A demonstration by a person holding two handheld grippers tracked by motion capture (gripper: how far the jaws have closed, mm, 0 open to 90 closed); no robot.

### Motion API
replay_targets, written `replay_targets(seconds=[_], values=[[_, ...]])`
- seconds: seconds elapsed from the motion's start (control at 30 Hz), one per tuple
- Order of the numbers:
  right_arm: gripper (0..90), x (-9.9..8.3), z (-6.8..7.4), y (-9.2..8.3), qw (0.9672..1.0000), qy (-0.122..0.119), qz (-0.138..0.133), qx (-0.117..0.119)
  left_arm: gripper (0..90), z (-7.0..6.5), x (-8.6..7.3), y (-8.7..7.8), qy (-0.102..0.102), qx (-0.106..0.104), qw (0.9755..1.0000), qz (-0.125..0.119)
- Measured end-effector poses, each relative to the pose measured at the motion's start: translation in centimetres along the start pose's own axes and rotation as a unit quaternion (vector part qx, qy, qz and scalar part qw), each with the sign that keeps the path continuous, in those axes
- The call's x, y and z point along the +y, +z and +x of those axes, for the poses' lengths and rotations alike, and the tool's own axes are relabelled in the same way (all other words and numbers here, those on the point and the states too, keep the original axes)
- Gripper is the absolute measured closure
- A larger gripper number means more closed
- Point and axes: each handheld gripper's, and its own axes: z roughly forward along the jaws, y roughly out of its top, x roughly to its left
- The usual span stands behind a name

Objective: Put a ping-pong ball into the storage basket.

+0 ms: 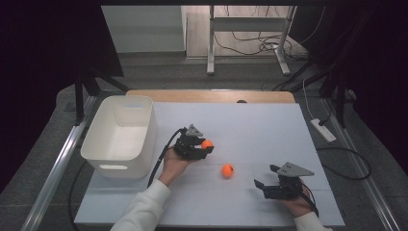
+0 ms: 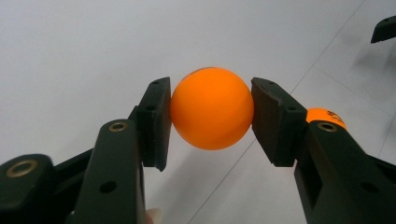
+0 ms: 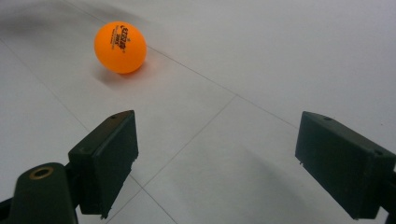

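Note:
My left gripper (image 1: 205,146) (image 2: 211,112) is shut on an orange ping-pong ball (image 1: 207,144) (image 2: 211,108), both pads pressing its sides just above the white table. A second orange ball (image 1: 227,170) (image 3: 120,47) with black print lies on the table between the two hands; a sliver of that second ball (image 2: 324,115) peeks from behind the left gripper's right jaw. My right gripper (image 1: 266,177) (image 3: 215,161) stands open near the front right, jaws wide with nothing between them, the loose ball ahead and to its left.
A white plastic bin (image 1: 120,134) stands at the table's left, beside the left hand. The white table top (image 1: 260,130) ends at a wooden strip at the back. Cables and a power strip (image 1: 323,130) lie off the right edge.

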Motion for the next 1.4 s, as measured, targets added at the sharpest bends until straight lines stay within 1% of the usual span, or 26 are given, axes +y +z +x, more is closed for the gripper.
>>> replay_targets(seconds=[0.6,1.0,1.4], values=[[13.6,0.00,0.09,0.10,1.0000,-0.003,0.004,0.000,50.6,0.15,-0.22,-0.19,-0.002,0.004,1.0000,-0.002],[13.6,0.01,0.11,0.10,1.0000,-0.005,0.005,-0.001,50.6,-0.12,-0.29,-0.69,-0.002,0.002,0.9999,-0.012],[13.9,0.00,0.14,0.13,1.0000,-0.005,0.005,-0.002,50.6,0.14,-0.57,-0.77,-0.005,0.005,0.9999,-0.012]])
